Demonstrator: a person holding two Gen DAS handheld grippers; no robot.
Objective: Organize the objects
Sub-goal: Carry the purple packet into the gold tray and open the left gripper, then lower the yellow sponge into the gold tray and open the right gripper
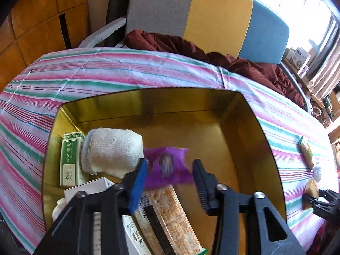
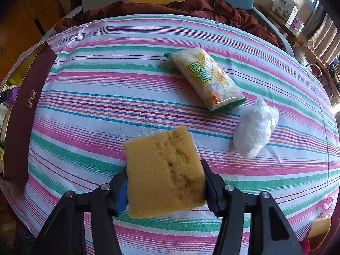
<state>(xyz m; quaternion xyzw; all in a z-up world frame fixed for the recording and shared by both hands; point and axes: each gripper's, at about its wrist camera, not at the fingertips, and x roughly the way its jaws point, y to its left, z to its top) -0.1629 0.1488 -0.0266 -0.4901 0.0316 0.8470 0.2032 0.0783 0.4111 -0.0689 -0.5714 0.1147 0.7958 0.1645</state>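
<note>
My left gripper (image 1: 170,170) is open above a gold tin box (image 1: 187,102). A blurred purple packet (image 1: 167,165) lies between and below its fingers, free of them. In the box lie a white cloth roll (image 1: 110,150), a green-and-white carton (image 1: 71,159), a white box (image 1: 89,189) and a brown snack bar packet (image 1: 170,216). My right gripper (image 2: 165,187) is shut on a yellow sponge (image 2: 163,172) above the striped tablecloth (image 2: 106,97). A green-edged snack packet (image 2: 206,78) and a clear plastic bundle (image 2: 255,127) lie beyond it.
The box's dark red outer wall (image 2: 21,114) stands at the left of the right wrist view. A maroon cloth (image 1: 212,53) lies at the table's far edge before a grey, yellow and blue chair back (image 1: 212,14). Shelves with boxes (image 2: 286,10) stand at the far right.
</note>
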